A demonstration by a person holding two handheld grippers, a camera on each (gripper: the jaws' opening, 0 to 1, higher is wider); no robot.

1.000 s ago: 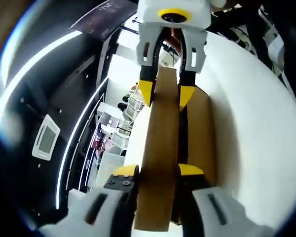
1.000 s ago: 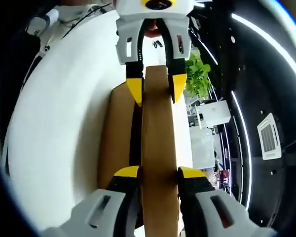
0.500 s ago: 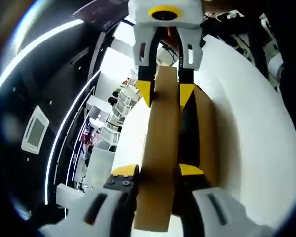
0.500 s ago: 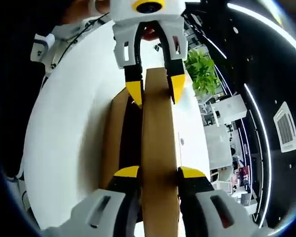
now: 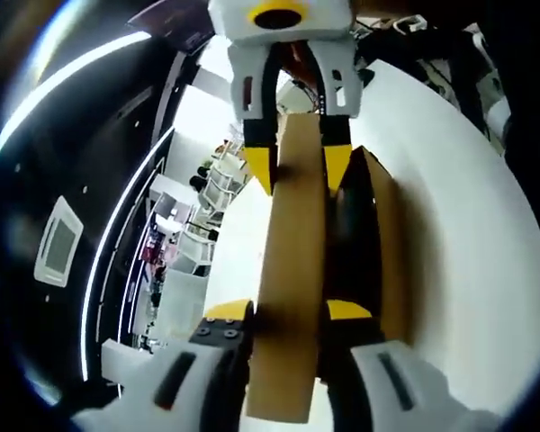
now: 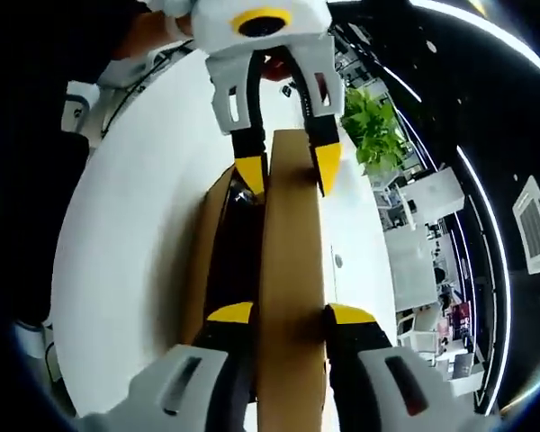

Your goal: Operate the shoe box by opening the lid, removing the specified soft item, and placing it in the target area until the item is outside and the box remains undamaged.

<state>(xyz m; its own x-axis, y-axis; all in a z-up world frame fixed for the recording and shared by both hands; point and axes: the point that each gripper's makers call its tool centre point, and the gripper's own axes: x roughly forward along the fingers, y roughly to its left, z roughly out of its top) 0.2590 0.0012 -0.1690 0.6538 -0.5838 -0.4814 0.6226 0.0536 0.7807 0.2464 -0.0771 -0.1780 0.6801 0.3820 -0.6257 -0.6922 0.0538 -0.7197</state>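
Gripping the lid from opposite ends, both grippers are set along its long axis and face each other. In the left gripper view, the left gripper has its fingers pinching the near end of the brown lid, one yellow tip on each face, while the right gripper comes in at the top and clamps the far end the same way. The lid stands edge-on to the camera, lifted off the box, which lies just to its right on the white surface; a dark gap between the two shows the box is partly open.

In the right gripper view the same hold reads mirrored: the right gripper pinches the near end of the lid, the left gripper the far end, and the box sits to the left on the surface.

Judging from this, the lid must next swing or lift clear sideways, away from the box. The box's inside is black shadow, so the soft item cannot be made out. Behind are a plant and blurred furniture.
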